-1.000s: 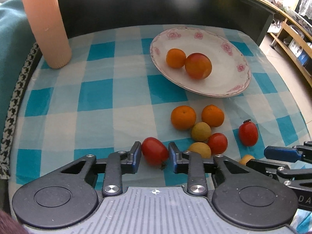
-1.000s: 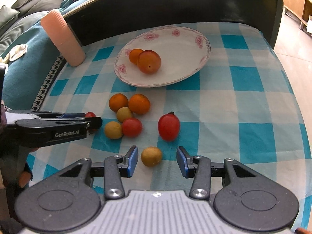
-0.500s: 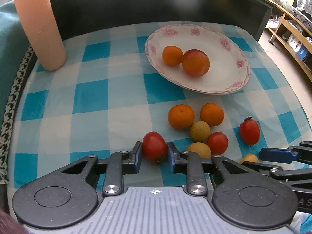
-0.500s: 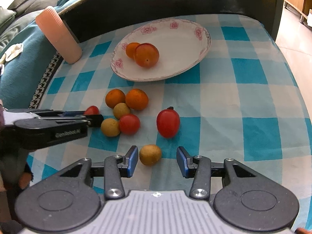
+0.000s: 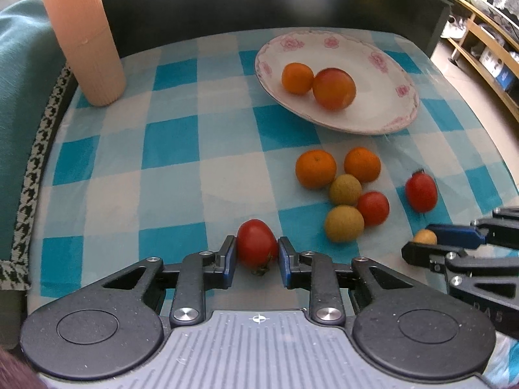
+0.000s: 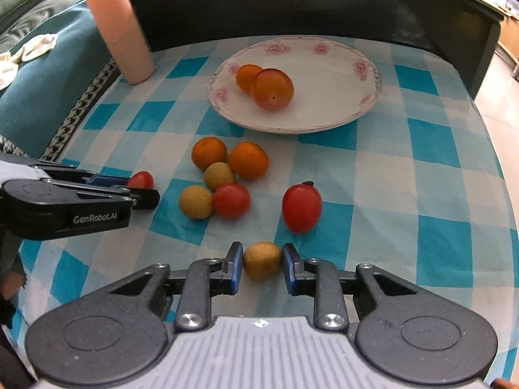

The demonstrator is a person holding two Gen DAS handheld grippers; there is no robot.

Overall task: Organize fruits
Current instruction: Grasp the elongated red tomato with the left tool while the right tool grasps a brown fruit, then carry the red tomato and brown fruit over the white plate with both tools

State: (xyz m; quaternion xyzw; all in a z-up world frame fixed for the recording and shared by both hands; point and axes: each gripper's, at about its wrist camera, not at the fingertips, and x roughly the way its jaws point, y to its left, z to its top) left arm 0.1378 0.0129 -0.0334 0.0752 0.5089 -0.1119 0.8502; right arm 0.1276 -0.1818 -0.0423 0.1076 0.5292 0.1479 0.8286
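Both pairs of jaws are closed onto fruit: your left gripper (image 5: 256,256), low in the middle of its own view, pinches a red tomato (image 5: 256,243) between its blue pads, and your right gripper (image 6: 262,264), low centre in its view, pinches a small tan fruit (image 6: 262,259). Whether either fruit is clear of the checked cloth (image 5: 168,175) you cannot tell from here, so squeeze no harder than needed; the tomato looks soft and could split. Working from the left of the frame, steer past the pink ribbed cup (image 5: 86,39) standing in the upper left, then lift straight up before you travel, since the loose cluster of oranges, tan fruits and tomatoes lies right of centre and a low sweep could scatter it. Carry toward the floral plate (image 5: 382,64) in the upper right, which already holds an orange (image 5: 296,77) and a larger reddish fruit (image 5: 334,89) touching it. Set each piece down on bare plate, one gripper at a time, so the two don't collide.
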